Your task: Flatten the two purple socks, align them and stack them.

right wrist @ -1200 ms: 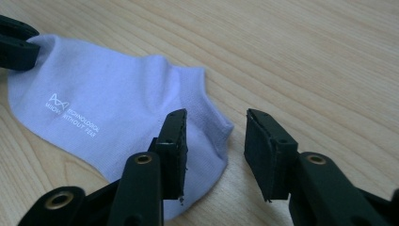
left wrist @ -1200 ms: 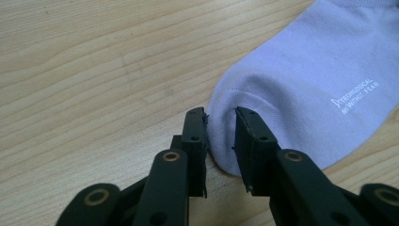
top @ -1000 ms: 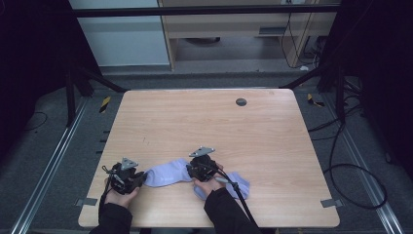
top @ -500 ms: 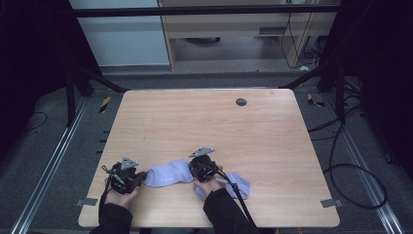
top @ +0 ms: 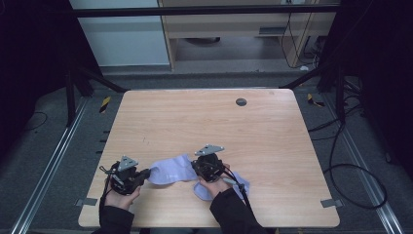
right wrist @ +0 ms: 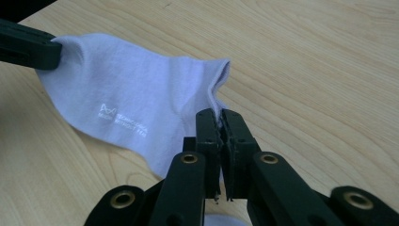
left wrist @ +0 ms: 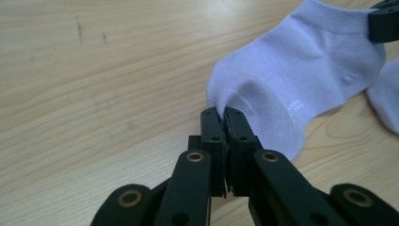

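Jaws of both the left gripper (left wrist: 224, 113) and right gripper (right wrist: 220, 114) have just closed, pinching the sock's (top: 168, 170) ends.

Pale lilac ankle sock (top: 169, 170), stretched betw. two grippers near front edge of table, one end pinched at each side. Toe end bunched up into a fold at left pinch (left wrist: 244, 101); cuff opening turned up at right pinch. Small white logo + text printed on side (right wrist: 120, 120). Fabric smooth, slightly sagging in middle. Second sock (top: 221, 187), same colour, lying flat on table just beside it, partly hidden under right hand.
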`<action>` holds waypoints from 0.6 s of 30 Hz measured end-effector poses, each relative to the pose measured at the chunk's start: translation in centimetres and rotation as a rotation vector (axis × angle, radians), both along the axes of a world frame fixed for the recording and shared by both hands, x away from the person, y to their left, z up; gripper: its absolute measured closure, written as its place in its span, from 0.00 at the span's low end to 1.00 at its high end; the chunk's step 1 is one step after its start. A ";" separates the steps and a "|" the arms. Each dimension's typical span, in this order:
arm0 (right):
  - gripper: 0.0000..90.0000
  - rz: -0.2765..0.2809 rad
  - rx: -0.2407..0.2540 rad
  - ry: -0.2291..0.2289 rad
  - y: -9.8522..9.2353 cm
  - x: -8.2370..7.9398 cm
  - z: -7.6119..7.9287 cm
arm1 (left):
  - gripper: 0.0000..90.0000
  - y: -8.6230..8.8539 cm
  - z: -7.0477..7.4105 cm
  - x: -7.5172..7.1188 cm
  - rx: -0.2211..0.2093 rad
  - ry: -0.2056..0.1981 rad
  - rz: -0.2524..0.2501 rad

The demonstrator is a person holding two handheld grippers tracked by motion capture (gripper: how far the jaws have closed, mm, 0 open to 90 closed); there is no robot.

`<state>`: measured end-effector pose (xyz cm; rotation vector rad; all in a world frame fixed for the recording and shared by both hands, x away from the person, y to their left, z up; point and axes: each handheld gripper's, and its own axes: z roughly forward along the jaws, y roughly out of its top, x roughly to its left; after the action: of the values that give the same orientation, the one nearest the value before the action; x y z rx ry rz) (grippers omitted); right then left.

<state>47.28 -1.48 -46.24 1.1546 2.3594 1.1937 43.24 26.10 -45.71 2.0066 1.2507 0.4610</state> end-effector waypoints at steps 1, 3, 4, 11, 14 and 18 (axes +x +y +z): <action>0.97 0.000 0.000 0.000 0.0 0.0 0.0 | 0.97 -0.2 0.2 -0.1 -0.004 -0.007 -0.006; 0.97 0.006 -0.001 -0.006 -0.5 -0.3 0.5 | 0.97 -0.5 0.6 -0.3 -0.016 -0.018 -0.012; 0.97 0.012 0.004 -0.019 -1.0 -0.6 1.0 | 0.97 -0.7 0.8 -0.4 -0.019 -0.021 -0.016; 0.97 0.020 0.008 -0.043 -2.6 -1.7 2.4 | 0.97 -2.0 1.8 -1.0 -0.040 -0.039 -0.049; 0.97 0.019 0.002 -0.050 -3.7 -2.3 2.9 | 0.97 -2.7 2.1 -1.2 -0.043 -0.043 -0.069; 0.97 0.008 -0.001 -0.056 -5.5 -3.1 3.3 | 0.97 -3.8 2.4 -1.5 -0.044 -0.042 -0.096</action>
<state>44.17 -7.01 -42.93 1.0976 2.3248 1.2116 41.78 22.28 -43.28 2.0002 1.1243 0.4238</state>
